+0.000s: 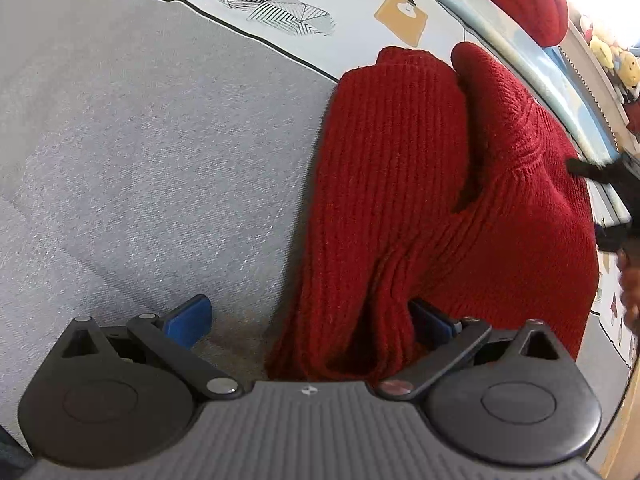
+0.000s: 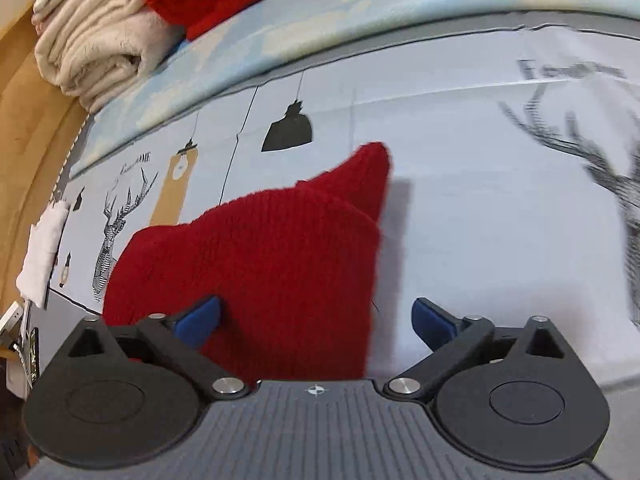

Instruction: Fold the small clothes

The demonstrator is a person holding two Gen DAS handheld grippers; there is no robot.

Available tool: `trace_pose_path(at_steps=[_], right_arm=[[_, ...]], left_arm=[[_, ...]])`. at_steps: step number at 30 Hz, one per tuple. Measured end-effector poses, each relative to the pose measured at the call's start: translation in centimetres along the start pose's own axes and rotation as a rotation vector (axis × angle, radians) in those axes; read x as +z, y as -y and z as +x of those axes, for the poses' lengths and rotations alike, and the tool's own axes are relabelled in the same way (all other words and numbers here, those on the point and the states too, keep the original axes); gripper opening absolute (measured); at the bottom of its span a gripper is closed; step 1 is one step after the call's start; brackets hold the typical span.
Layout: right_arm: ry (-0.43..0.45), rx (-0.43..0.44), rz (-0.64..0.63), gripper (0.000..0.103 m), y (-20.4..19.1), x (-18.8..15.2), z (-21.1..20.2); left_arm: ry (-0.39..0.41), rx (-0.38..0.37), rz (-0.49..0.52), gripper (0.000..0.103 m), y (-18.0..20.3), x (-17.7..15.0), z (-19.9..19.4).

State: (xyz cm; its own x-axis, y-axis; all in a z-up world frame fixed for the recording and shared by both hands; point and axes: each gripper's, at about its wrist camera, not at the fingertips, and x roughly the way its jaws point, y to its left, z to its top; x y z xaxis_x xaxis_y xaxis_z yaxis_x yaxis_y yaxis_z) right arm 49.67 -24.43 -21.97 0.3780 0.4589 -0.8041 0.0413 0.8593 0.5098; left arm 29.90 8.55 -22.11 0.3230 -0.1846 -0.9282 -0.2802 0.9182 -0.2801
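Blue pads on your left gripper (image 1: 308, 322) stand wide apart, and the near hem of the red ribbed knit sweater (image 1: 420, 208) bunches between them, against the right-hand pad, with nothing clamped. Your right gripper (image 2: 316, 318) is spread just as wide; the sweater (image 2: 256, 272) fills the gap and overlaps its left pad, but neither pad presses the wool, so you hold nothing on either side.

The sweater lies partly folded on the bed, half on the grey blanket (image 1: 140, 140) and half on the pale printed sheet (image 2: 480, 200) with its deer and lamp drawings. One sleeve or flap is doubled over the body, leaving a dark fold line down the middle.

Expect it to be soft, thick and limp, likely light but stretchy: it will sag and drag instead of keeping an edge. A shallow pinch would probably pull only the top layer, so bite deep at a corner or the hem, through every layer, one corner per gripper. Friction looks good; slipping is unlikely.
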Motion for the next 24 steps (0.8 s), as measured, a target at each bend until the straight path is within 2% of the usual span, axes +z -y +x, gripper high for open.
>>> trace_pose_path(at_steps=[3,5,6,7,8,9,10,13,16,18,20,22,24], right_arm=[[-0.028,-0.023,0.024,0.102,-0.7,1.3,2.3],[-0.041,-0.044,0.042,0.096,-1.1,1.2,3.3],[-0.021,-0.027,0.001,0.072,-1.7,1.0,3.1],[-0.004,-0.018,-0.032,0.062,-2.2,0.9,2.7],[0.005,-0.022,-0.046,0.056,-2.3,0.7,2.3],[0.013,-0.023,-0.046,0.047,-2.2,0.6,1.8],[0.019,-0.018,-0.039,0.041,-2.0,0.6,1.3],[0.045,-0.022,-0.003,0.035,-1.1,0.0,-0.3],[0.109,-0.046,0.079,0.031,1.3,-2.1,-2.8],[0.19,-0.015,0.219,0.027,4.8,-5.4,-5.5],[0.278,0.048,0.397,0.025,8.0,-10.1,-7.8],[0.361,0.102,0.542,0.024,9.8,-14.8,-9.0],[0.443,0.131,0.62,0.024,10.1,-18.6,-9.6]], left_arm=[[0.008,-0.005,0.002,0.103,0.2,0.0,0.0],[0.012,-0.007,0.004,0.103,0.3,0.0,0.0],[0.023,-0.009,-0.003,0.103,0.3,0.1,-0.1],[0.044,-0.009,-0.018,0.093,0.3,0.1,-0.3],[0.062,-0.033,-0.022,0.066,0.4,0.2,-0.6],[0.065,-0.085,-0.016,0.053,0.7,0.3,-0.9],[0.076,-0.06,-0.009,0.05,1.3,0.3,-1.2],[0.118,0.01,0.089,0.044,3.2,1.0,-1.3],[0.116,0.018,0.147,0.038,4.5,5.8,-0.6],[0.114,0.019,0.275,0.037,7.0,10.4,0.7],[0.084,0.004,0.433,0.038,11.2,14.4,2.7],[0.072,-0.007,0.59,0.04,15.4,16.5,4.6],[0.096,0.029,0.735,0.042,19.3,16.6,6.2]])
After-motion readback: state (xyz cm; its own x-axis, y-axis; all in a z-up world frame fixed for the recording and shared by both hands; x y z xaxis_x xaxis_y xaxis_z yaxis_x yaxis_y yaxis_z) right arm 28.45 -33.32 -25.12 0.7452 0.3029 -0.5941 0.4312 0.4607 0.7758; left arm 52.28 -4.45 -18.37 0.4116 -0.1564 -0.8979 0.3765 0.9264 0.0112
